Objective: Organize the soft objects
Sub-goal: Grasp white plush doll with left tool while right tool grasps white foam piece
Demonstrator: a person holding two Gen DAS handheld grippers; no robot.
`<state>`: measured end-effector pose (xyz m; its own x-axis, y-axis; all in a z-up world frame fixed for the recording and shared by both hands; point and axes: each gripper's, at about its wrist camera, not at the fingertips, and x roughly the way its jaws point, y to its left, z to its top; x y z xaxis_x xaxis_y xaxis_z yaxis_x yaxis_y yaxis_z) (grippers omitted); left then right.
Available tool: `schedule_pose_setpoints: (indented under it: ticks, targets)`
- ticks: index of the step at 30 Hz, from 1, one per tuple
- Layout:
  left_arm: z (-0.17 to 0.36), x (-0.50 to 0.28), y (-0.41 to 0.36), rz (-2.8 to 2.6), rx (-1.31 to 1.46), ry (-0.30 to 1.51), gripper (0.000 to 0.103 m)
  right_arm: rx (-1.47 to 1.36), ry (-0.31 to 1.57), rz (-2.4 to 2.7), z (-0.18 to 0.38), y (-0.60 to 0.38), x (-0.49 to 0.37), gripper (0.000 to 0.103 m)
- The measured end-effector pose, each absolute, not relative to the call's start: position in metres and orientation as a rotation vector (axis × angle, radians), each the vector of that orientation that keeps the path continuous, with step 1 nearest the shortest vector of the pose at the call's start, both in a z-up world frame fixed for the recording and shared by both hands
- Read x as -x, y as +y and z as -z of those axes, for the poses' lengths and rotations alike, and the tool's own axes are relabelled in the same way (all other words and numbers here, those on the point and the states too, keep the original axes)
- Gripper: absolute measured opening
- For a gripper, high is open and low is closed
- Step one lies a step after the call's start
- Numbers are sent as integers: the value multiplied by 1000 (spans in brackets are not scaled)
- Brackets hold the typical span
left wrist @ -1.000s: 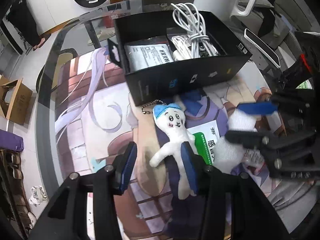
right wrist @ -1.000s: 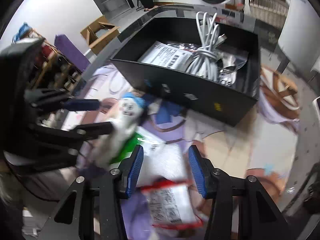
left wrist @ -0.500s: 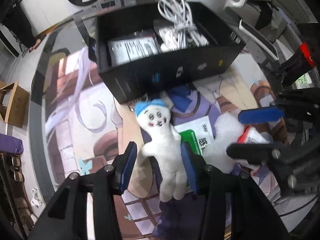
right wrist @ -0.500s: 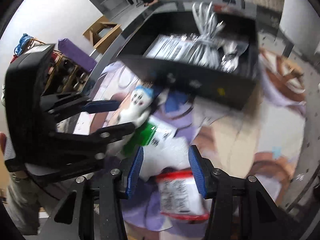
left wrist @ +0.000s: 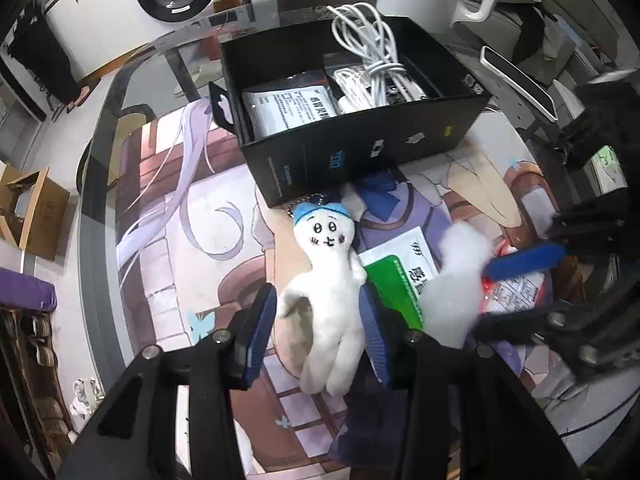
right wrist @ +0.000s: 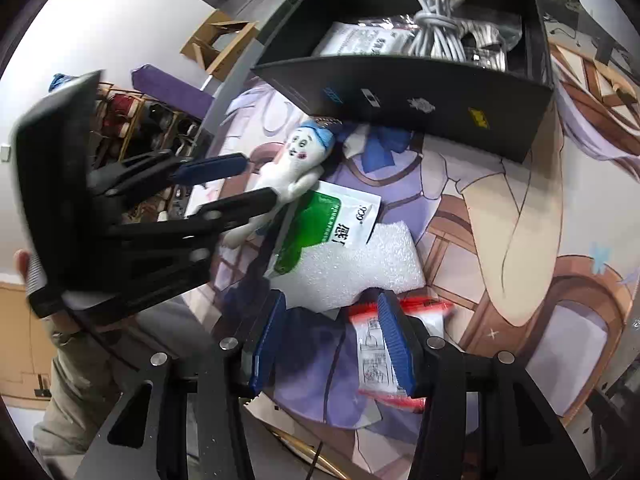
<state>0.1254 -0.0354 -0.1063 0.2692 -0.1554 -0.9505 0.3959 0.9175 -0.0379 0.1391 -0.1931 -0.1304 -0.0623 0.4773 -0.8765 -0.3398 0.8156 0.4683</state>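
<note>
Straddling the plush doll [left wrist: 328, 300] with left tongs [left wrist: 318, 332], blue pads apart, barely touching; right tongs [right wrist: 334, 332] apart over white foam block [right wrist: 360, 268], gripping nothing.

Black box [left wrist: 360, 160] blocks far side just behind plush [left wrist: 328, 280]. Sachet [right wrist: 332, 216], foam [right wrist: 360, 268], red packet [right wrist: 376, 356] crowd mid worktop [left wrist: 180, 240]; both tools close together there. Open mat to plush's left & right of foam in right-wrist view.
</note>
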Motion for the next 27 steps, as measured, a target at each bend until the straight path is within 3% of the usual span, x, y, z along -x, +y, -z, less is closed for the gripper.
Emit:
schedule_pose_setpoints:
  ticks: [10, 13, 18, 27]
  targets:
    - [118, -134, -48, 293, -247, 1249, 45, -172, 1459, -536, 144, -190, -157, 50]
    - [123, -134, -51, 305, -255, 1261, 45, -60, 1408, -504, 145, -178, -159, 50]
    - [124, -132, -55, 290, -308, 1228, 45, 154, 1334, -545, 138, -160, -151, 39]
    - [127, -134, -59, 311, -293, 1233, 45, 257, 1282, -534, 135, -163, -149, 38]
